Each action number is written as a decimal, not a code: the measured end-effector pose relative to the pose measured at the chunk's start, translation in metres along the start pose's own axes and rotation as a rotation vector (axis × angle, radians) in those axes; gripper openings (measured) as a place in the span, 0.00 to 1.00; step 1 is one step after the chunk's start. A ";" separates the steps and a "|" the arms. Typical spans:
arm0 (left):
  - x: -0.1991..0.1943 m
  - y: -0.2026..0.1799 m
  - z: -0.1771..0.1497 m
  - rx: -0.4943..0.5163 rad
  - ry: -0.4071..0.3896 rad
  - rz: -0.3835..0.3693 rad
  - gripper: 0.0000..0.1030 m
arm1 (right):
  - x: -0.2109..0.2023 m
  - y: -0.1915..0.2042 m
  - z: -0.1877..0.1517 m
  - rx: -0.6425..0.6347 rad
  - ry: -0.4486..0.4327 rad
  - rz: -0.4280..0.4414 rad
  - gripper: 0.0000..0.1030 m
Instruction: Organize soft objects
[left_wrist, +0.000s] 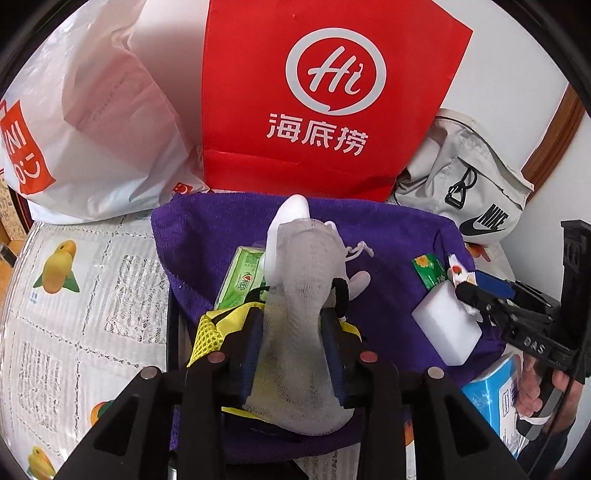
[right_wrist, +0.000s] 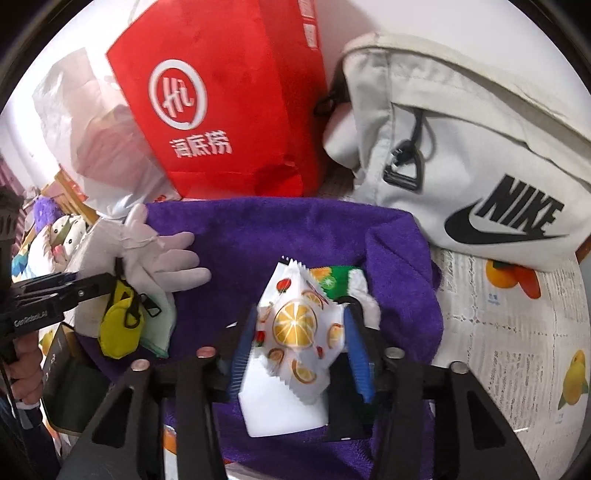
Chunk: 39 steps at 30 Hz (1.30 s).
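My left gripper (left_wrist: 295, 332) is shut on a grey-white work glove (left_wrist: 303, 280) and holds it above the purple towel (left_wrist: 388, 236). The glove (right_wrist: 147, 251) also shows at the left of the right wrist view. My right gripper (right_wrist: 295, 339) is shut on a white fruit-print packet (right_wrist: 299, 325) above a white sponge block (right_wrist: 280, 410). The right gripper (left_wrist: 476, 291) with the packet shows at the right of the left wrist view, over the sponge (left_wrist: 443, 325). A yellow mesh pouch (left_wrist: 214, 332) and a green tissue pack (left_wrist: 243, 277) lie under the glove.
A red paper bag (left_wrist: 314, 99), a white plastic bag (left_wrist: 96, 129) and a white Nike bag (left_wrist: 472, 184) stand behind the towel. A green packet (left_wrist: 430, 271) lies on the towel. A blue box (left_wrist: 491, 395) sits at the right. The tablecloth (left_wrist: 74, 295) has a fruit print.
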<state>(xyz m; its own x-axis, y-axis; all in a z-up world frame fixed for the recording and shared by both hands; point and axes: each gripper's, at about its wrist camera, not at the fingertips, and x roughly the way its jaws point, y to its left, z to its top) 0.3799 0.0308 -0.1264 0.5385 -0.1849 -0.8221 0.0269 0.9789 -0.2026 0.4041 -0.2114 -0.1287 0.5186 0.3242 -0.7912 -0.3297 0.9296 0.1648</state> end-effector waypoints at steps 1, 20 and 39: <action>0.000 0.000 0.001 0.000 0.001 -0.001 0.32 | -0.002 0.001 0.000 -0.005 -0.006 0.004 0.57; -0.011 -0.014 0.000 0.042 -0.005 0.017 0.78 | -0.016 -0.004 -0.006 0.036 -0.065 -0.043 0.89; -0.108 -0.019 -0.036 0.041 -0.078 0.038 0.78 | -0.127 0.021 -0.044 0.130 -0.159 -0.125 0.89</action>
<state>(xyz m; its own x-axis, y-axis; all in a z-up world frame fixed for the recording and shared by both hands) 0.2909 0.0291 -0.0533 0.6039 -0.1413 -0.7844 0.0385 0.9882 -0.1484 0.2970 -0.2409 -0.0503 0.6701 0.2196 -0.7090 -0.1564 0.9756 0.1543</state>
